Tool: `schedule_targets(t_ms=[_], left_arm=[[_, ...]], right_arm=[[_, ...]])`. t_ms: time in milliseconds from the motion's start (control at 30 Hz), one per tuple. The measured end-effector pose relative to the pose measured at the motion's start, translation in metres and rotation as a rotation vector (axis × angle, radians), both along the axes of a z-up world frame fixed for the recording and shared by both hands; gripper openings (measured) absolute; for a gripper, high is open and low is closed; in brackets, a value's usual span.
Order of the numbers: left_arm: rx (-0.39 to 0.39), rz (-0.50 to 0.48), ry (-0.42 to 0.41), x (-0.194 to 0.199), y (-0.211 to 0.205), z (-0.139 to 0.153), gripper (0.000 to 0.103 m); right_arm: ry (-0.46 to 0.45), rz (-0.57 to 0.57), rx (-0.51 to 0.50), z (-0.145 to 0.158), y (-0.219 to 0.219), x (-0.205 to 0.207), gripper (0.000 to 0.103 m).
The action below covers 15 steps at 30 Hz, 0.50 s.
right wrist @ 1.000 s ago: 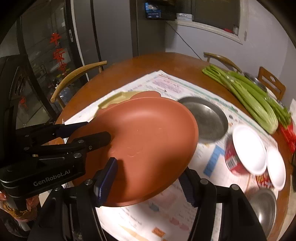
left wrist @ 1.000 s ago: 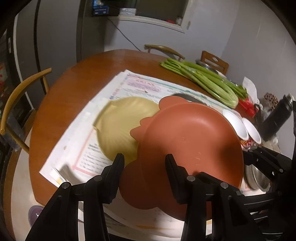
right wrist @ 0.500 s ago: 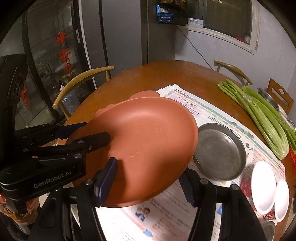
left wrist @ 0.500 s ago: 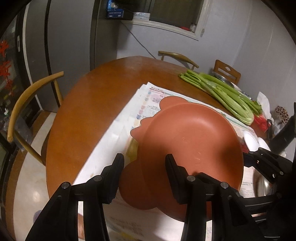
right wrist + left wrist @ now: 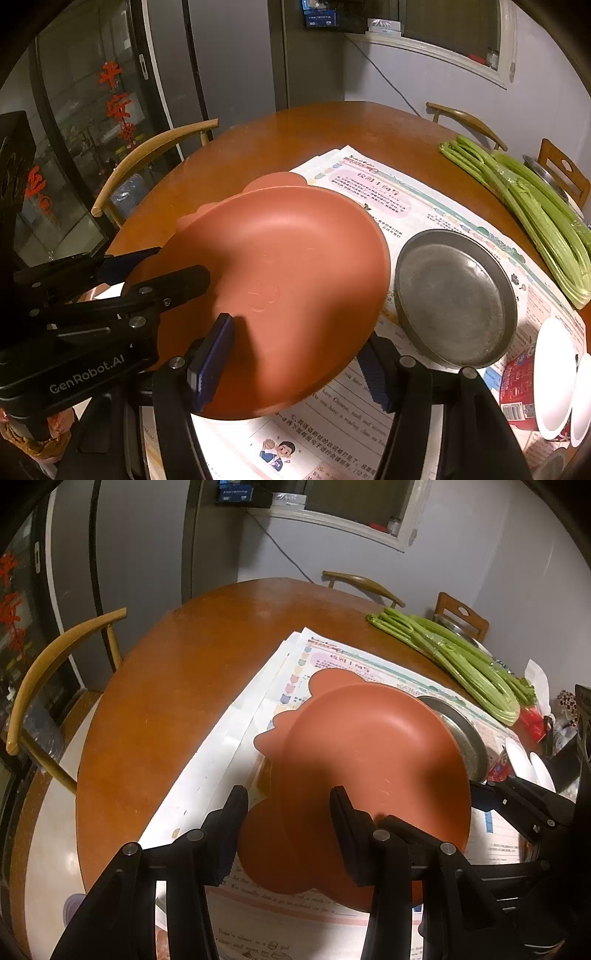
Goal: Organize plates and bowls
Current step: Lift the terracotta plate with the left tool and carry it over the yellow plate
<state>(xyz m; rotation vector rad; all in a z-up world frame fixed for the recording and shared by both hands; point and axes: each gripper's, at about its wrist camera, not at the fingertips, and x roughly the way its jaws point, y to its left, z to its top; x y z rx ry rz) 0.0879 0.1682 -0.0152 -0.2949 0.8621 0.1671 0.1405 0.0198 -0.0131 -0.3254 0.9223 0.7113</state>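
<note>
— Above the newspaper-covered tabletop [image 5: 258,147], where was the terracotta plate [image 5: 280,280]?

— Between both grippers. My left gripper [image 5: 288,812] and right gripper [image 5: 295,343] each clamped its rim; the metal dish [image 5: 454,299] lay just rightward, nearer my right.
</note>
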Motion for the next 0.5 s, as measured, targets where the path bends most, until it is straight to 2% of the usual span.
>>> schedule_targets(t_ms=[233, 500], left_arm=[[0.004, 0.021, 0.001, 0.0003, 0.0008, -0.0090, 0.047], [0.001, 0.027, -0.007, -0.0005, 0.0023, -0.0104, 0.048]], right_arm=[[-0.002, -0.003, -0.015, -0.0107, 0.0024, 0.0037, 0.065], [-0.029, -0.010, -0.029, -0.0097, 0.0049, -0.0007, 0.064]])
